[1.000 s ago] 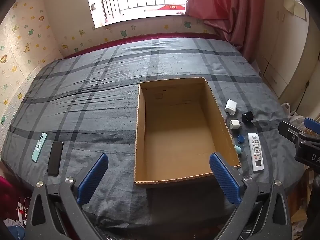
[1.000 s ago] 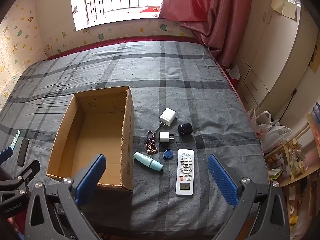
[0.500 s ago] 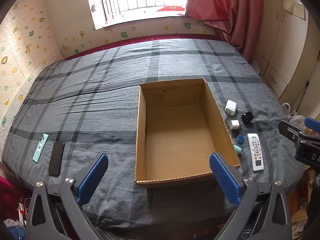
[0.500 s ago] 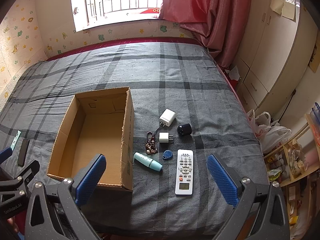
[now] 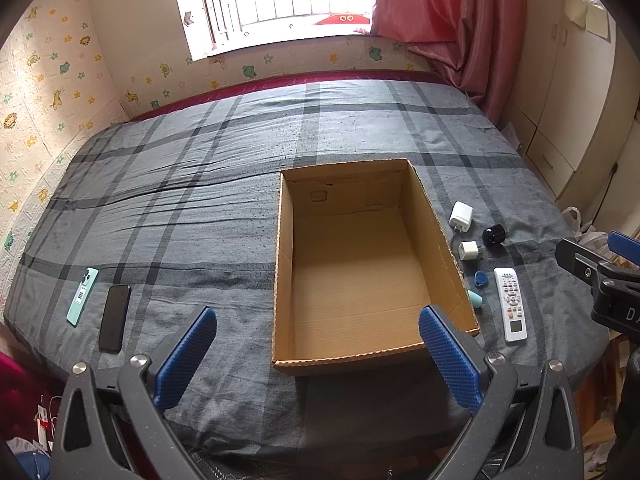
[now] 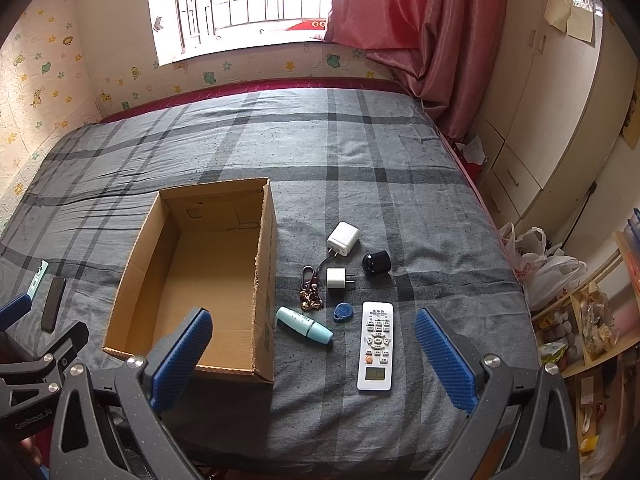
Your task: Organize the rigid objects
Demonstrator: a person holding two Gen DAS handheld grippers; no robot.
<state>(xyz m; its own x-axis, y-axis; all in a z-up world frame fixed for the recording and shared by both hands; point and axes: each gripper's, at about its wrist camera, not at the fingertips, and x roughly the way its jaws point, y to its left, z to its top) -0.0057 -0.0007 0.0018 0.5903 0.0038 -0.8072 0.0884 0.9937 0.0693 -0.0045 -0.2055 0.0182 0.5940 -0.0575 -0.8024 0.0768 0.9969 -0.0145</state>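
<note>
Almost nothing has moved since a second ago: both views have only drifted slightly, and every item lies where it did. The cardboard box (image 6: 192,280) sits open and empty on the bed (image 6: 360,152), so sorting looks not yet begun. Just to its right lie a remote (image 6: 375,345), a pale blue tube (image 6: 305,323), a blue tag (image 6: 343,312), a beaded keychain (image 6: 310,294), two white chargers (image 6: 343,239) (image 6: 336,280) and a small black object (image 6: 376,262). Two phones (image 5: 115,312) (image 5: 82,296) lie well apart to the left. The left gripper (image 5: 316,352) and right gripper (image 6: 312,356) hang with fingers wide, holding nothing. The black object is hard to identify; from the left view the box wall partly hides the tube.
</note>
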